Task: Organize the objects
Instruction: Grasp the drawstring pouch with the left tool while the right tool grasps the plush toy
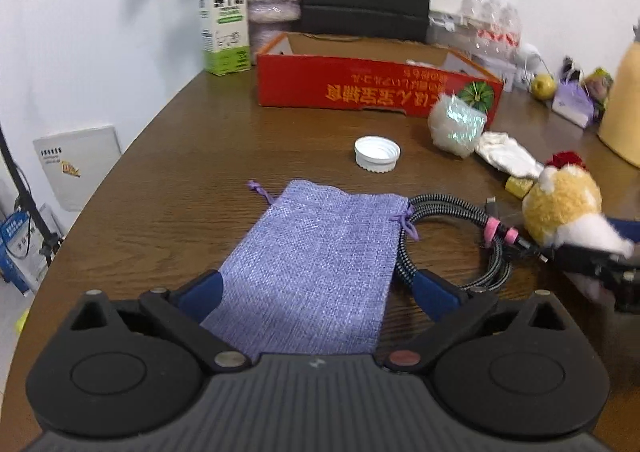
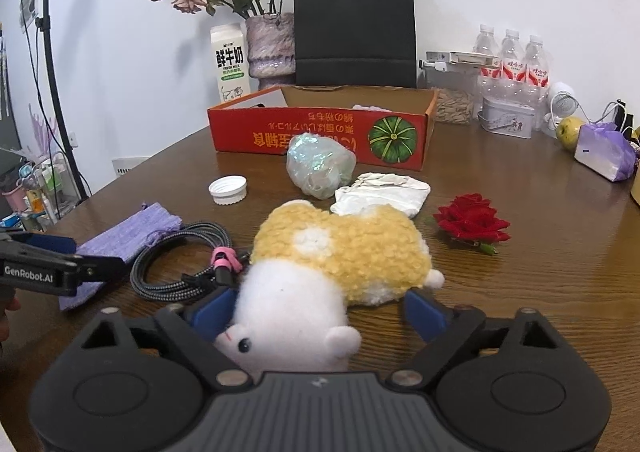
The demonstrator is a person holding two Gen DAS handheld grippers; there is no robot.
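A lilac drawstring pouch [image 1: 316, 248] lies flat on the wooden table [image 1: 180, 172], its closed end between the fingers of my left gripper [image 1: 314, 284], which is open and not pressing on it. A yellow and white plush toy [image 2: 340, 248] lies on its side between the fingers of my right gripper [image 2: 318, 310]. The left pad touches the toy's white head, while a gap shows at the right pad, so this gripper is open. A coiled braided cable [image 2: 180, 260] lies between pouch and toy. The red cardboard box [image 2: 320, 132] stands open behind.
In front of the box lie a white cap [image 2: 228, 190], a crumpled plastic wrap [image 2: 320, 166], a white cloth [image 2: 380, 192] and a red rose [image 2: 470, 222]. A milk carton [image 2: 232, 64], vase, black paper bag [image 2: 354, 28] and water bottles line the wall.
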